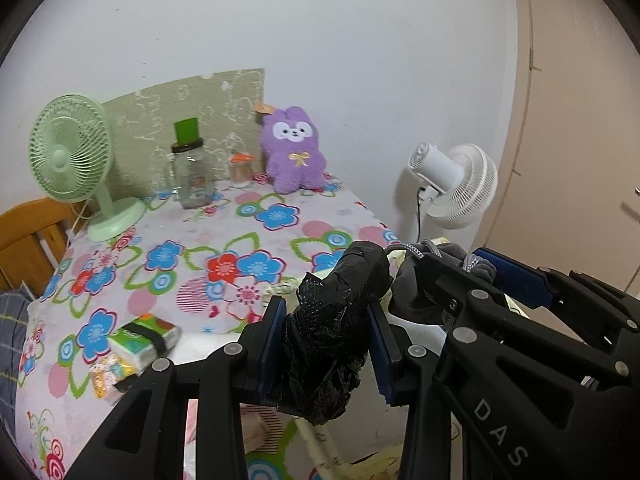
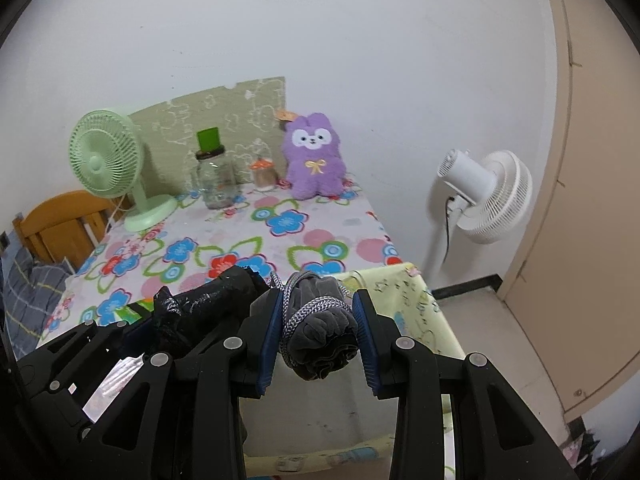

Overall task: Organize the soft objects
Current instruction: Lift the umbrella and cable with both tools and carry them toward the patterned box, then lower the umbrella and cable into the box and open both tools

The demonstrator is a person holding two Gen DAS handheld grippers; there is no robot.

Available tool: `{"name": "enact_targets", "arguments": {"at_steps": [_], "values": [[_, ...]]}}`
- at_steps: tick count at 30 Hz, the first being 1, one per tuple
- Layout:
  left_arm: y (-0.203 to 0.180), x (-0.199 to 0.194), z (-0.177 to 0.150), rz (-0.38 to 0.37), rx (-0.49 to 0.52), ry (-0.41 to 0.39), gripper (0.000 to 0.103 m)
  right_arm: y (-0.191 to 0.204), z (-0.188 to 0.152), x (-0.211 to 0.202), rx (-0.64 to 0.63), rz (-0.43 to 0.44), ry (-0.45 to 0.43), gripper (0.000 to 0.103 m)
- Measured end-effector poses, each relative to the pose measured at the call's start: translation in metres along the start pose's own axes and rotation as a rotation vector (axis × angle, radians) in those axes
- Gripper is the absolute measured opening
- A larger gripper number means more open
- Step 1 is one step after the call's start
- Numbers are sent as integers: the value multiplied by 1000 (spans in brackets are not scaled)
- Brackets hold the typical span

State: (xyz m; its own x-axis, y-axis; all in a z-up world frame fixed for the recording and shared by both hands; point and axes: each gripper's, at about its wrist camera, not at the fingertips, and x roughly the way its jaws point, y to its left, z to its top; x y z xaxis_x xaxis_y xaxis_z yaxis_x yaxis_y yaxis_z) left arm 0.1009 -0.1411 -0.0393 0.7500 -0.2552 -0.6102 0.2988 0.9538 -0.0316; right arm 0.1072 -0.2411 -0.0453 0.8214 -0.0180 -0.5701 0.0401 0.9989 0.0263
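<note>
My left gripper point(image 1: 326, 330) is shut on a crumpled black plastic bag bundle point(image 1: 336, 320), held above the near edge of the flowered table point(image 1: 192, 248). My right gripper point(image 2: 318, 326) is shut on a rolled grey cloth bundle point(image 2: 324, 340) tied with a grey-white cord, just right of the left gripper. The grey bundle also shows in the left wrist view point(image 1: 424, 288), and the black bag in the right wrist view point(image 2: 208, 308). A purple plush bunny point(image 1: 294, 152) sits upright at the table's far edge against the wall.
On the table stand a green desk fan point(image 1: 80, 160), a glass jar point(image 1: 190, 176) with a green lid, a small orange-capped jar point(image 1: 241, 168), and tissue packs point(image 1: 136, 348) near the front left. A white floor fan point(image 2: 484, 196) stands right. A wooden chair point(image 1: 28, 236) stands left.
</note>
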Motion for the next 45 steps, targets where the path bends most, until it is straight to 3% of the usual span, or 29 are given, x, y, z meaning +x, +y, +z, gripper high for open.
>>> {"name": "enact_targets", "arguments": {"at_steps": [16, 23, 27, 30, 32, 35, 45], "values": [[-23, 42, -9, -61, 89, 105, 43, -32, -18, 29, 57, -62, 82, 39], [-22, 46, -7, -71, 131, 110, 46, -30, -19, 38, 76, -58, 102, 39], [-20, 45, -5, -79, 118, 105, 63, -29, -18, 39, 86, -55, 101, 40], [-18, 45, -4, -82, 98, 122, 74, -28, -16, 39, 85, -64, 102, 54], [-18, 42, -3, -103, 86, 122, 80, -28, -14, 38, 88, -58, 96, 70], [-19, 35, -2, -89, 84, 104, 86, -27, -13, 34, 93, -43, 83, 78], [-15, 15, -3, -76, 82, 71, 94, -21, -12, 15, 83, -53, 63, 83]]}}
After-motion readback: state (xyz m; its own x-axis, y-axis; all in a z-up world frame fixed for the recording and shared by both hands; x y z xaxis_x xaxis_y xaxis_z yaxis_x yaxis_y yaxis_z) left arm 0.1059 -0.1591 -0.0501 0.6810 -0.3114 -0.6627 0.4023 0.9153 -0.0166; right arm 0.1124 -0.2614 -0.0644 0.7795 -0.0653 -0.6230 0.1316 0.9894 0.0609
